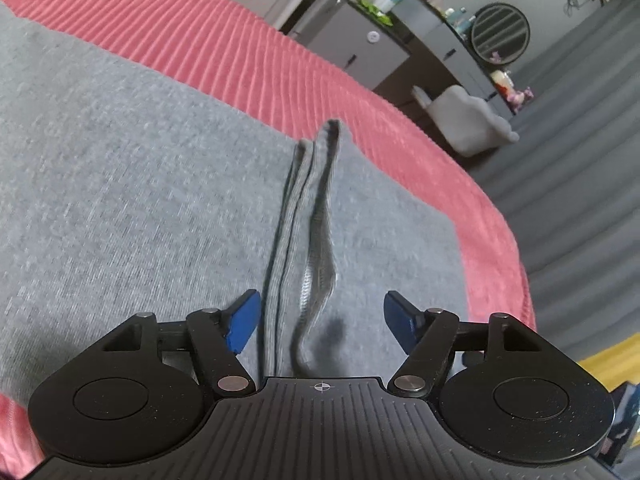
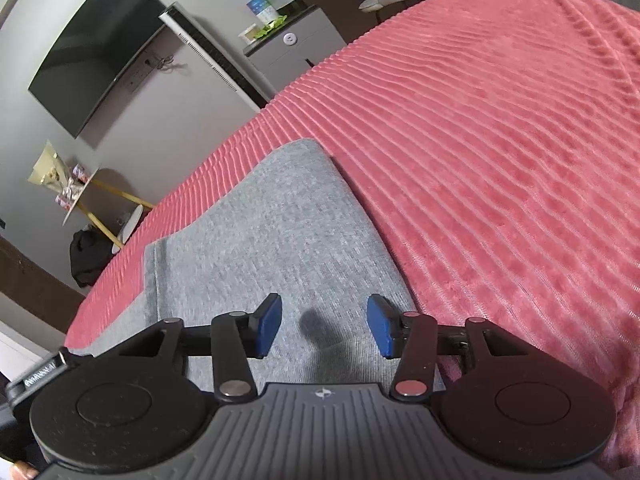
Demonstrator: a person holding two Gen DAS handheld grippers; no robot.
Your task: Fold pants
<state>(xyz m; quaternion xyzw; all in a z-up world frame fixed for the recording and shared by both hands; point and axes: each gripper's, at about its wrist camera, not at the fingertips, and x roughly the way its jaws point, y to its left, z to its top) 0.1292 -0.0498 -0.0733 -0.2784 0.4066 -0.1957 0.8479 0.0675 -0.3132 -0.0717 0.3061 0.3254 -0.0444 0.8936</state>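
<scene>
A: Where are the pants?

B: The grey pants point(image 1: 132, 184) lie flat on the pink ribbed blanket point(image 1: 224, 48) that covers the bed. In the left wrist view they fill most of the frame, and the blanket shows as a band beyond them and along the right edge.

A: Which way do they run?

B: In the left wrist view a stack of stitched edges point(image 1: 308, 216) runs straight away from the camera, from between the fingers up to a raised tip near the blanket. The layers stand slightly apart there, so dark gaps show between them. In the right wrist view the pants point(image 2: 272, 240) form a long strip that runs away from the camera and up to the left, ending in a rounded corner on the blanket point(image 2: 500, 140). A seam runs down their left side. I cannot tell which end is the waist.

A: And the left gripper?

B: The left gripper point(image 1: 320, 320) has its blue pads spread wide. The stitched edges pass through the gap, close to the left pad point(image 1: 242, 326), with nothing pinched.

A: The right one?

B: The right gripper point(image 2: 323, 326) is spread too, low over plain grey cloth, with a shadow on the cloth between the pads. It grips nothing.

A: Anything else in sight?

B: A grey cabinet point(image 2: 296, 52) and a dark wall screen point(image 2: 96, 48) beyond the bed.
</scene>
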